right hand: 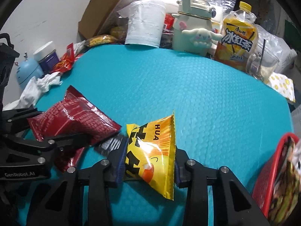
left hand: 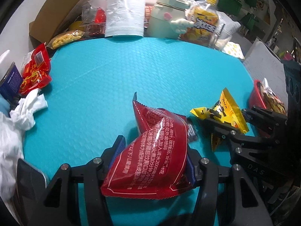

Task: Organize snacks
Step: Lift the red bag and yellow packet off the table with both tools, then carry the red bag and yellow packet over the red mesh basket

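My left gripper (left hand: 154, 150) is shut on a dark red snack packet (left hand: 156, 154) and holds it above the teal mat (left hand: 131, 75); both show in the right wrist view, packet (right hand: 75, 120) and gripper (right hand: 62, 130). My right gripper (right hand: 150, 150) is shut on a yellow snack packet (right hand: 152, 150), also seen from the left wrist (left hand: 223, 113) with the right gripper (left hand: 231, 120) around it. A small dark packet (right hand: 111, 143) lies on the mat between the two. A red basket (right hand: 270, 171) with snacks in it stands at the right edge.
Along the back stand a paper roll (right hand: 144, 24), a cream bottle with a toy figure (right hand: 193, 26), an iced-tea bottle (right hand: 237, 37), a glass cup (right hand: 261, 64) and a cardboard box (right hand: 111, 5). At the left lie a red packet (left hand: 35, 69), white tissue (left hand: 28, 111) and a jar (right hand: 47, 56).
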Demonstrator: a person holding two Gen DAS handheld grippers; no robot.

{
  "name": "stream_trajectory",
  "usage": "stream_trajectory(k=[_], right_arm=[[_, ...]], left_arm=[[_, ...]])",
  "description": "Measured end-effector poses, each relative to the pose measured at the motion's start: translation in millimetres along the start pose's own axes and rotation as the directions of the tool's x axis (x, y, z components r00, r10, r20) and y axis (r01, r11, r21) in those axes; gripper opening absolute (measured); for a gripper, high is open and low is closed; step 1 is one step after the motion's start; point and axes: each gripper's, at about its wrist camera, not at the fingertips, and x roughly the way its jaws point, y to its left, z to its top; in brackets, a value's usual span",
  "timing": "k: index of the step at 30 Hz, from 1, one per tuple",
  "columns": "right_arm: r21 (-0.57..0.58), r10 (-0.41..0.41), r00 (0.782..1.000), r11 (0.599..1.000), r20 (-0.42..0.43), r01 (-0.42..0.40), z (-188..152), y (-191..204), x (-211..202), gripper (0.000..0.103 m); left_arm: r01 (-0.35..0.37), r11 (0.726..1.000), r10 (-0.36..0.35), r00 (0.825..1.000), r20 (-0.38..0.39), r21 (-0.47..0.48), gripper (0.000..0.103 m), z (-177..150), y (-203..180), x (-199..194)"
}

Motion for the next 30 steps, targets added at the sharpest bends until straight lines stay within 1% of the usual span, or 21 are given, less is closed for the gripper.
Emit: stream_trajectory(k=[6, 13, 16, 19, 22, 25, 28, 30], right_arm=[[0.044, 0.035, 0.999, 0.998, -0.007, -0.035, -25, 3, -21, 0.038], [0.083, 0.063, 0.998, 0.995, -0.021, -0.061, -57, 5, -41, 0.038], [0.081, 0.076, 0.997, 0.994, -0.029, -0.074, -70, 8, -49, 0.038], [0.074, 0.067, 0.997, 0.995, -0.030, -0.065, -82, 10, -59, 0.038], [0.093, 0.087, 0.996, 0.992, -0.034, -0.083, -91, 8, -66, 0.038], [0.094, 0.079, 0.996, 0.993, -0.030, -0.076, -98, 6, -72, 0.039], [0.107, 0.076, 0.996, 0.992, -0.038, -0.072, -103, 5, -74, 0.039], [0.113, 0.077, 0.996, 0.991, -0.040, -0.072, -106, 4, -76, 0.039]], left_arm=[[0.013, 1.000, -0.012, 1.000, -0.006, 0.019, 0.056, -18, -18, -14], [0.026, 0.998, -0.024, 0.999, -0.044, 0.050, 0.056, -44, -35, -24], [0.032, 0.997, -0.029, 0.998, -0.058, 0.064, 0.056, -53, -42, -28], [0.042, 0.997, -0.037, 0.997, -0.074, 0.069, 0.056, -61, -47, -33], [0.047, 0.996, -0.039, 0.994, -0.102, 0.081, 0.056, -67, -52, -32], [0.041, 0.995, -0.031, 0.994, -0.102, 0.094, 0.056, -69, -55, -31], [0.019, 0.992, -0.007, 0.995, -0.097, 0.125, 0.060, -70, -61, -29], [-0.005, 0.987, 0.019, 0.996, -0.089, 0.161, 0.066, -71, -68, -26]])
